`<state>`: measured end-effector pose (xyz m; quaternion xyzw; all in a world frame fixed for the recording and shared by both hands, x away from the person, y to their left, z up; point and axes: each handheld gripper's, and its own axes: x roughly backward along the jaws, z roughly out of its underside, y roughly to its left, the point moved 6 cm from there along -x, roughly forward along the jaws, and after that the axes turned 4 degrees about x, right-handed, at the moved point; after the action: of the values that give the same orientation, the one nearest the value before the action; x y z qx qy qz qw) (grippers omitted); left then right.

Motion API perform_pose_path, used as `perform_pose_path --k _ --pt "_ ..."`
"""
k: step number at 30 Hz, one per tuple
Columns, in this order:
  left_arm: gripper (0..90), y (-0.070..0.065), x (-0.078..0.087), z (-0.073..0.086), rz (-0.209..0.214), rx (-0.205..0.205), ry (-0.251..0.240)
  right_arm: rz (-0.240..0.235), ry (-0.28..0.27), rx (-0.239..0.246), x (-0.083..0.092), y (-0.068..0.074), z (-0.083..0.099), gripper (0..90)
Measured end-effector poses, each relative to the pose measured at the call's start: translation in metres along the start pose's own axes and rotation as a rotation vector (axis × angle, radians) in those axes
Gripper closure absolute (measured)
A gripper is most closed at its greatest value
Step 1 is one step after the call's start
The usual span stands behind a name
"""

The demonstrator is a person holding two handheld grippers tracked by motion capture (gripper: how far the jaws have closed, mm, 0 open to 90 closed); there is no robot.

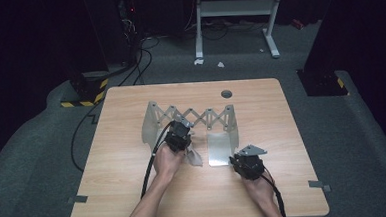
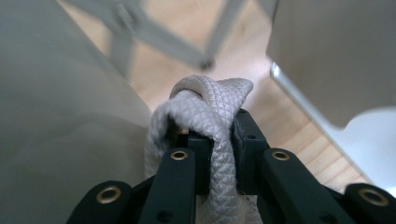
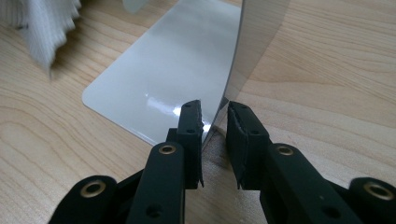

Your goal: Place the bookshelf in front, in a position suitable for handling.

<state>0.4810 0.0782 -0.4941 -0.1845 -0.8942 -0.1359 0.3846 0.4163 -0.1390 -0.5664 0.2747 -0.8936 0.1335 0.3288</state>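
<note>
A metal folding rack [image 1: 191, 116] with a scissor lattice stands mid-table, an upright end plate at each side. My left gripper [image 1: 178, 139] is inside it near the left plate, shut on a bunched grey-white quilted cloth [image 2: 205, 107], whose loose end [image 1: 194, 157] trails toward the person. My right gripper [image 1: 233, 159] sits at the near corner of the right end plate. In the right gripper view its jaws [image 3: 215, 121] stand a little apart astride the upright plate's [image 3: 266, 37] thin edge, beside the shiny flat foot [image 3: 168, 70]. A gap shows between the pads.
The wooden table [image 1: 135, 191] has a round grey grommet [image 1: 226, 93] behind the rack and tape marks [image 1: 78, 198] at its near corners. Cables run over the dark floor at the left. A white stand [image 1: 236, 8] is beyond the table.
</note>
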Motion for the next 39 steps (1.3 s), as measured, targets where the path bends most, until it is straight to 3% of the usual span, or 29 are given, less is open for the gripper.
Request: perform_pose_path --k 6,11,15,18,24,30,37,39 --pt "79.8 0.014 0.033 -0.037 -0.038 -0.019 -0.079 0.0 0.001 0.0 0.0 0.0 0.0 76.1" --pt "79.8 0.017 0.034 -0.046 -0.027 -0.006 -0.078 -0.001 0.002 -0.002 0.0 0.0 0.0 76.1" --pt "79.8 0.012 0.02 -0.038 -0.032 -0.021 -0.036 -0.001 0.002 -0.002 0.0 0.0 0.0 76.1" --pt "79.9 0.007 0.017 -0.036 -0.079 -0.057 -0.038 -0.003 0.002 -0.005 0.0 0.0 0.0 76.1" --pt "79.9 0.003 0.016 -0.026 -0.112 -0.07 -0.039 -0.002 0.002 -0.004 0.0 0.0 0.0 76.2" --pt "80.3 -0.008 0.011 -0.016 -0.058 -0.05 -0.02 -0.002 0.001 0.0 0.0 0.0 0.0 76.2" --pt "80.1 -0.021 -0.009 -0.007 -0.068 -0.091 0.013 -0.003 0.002 -0.003 0.0 0.0 0.0 76.2" --pt "79.9 -0.023 -0.018 -0.003 -0.052 -0.081 0.029 -0.004 0.003 -0.003 0.0 0.0 0.0 76.2"
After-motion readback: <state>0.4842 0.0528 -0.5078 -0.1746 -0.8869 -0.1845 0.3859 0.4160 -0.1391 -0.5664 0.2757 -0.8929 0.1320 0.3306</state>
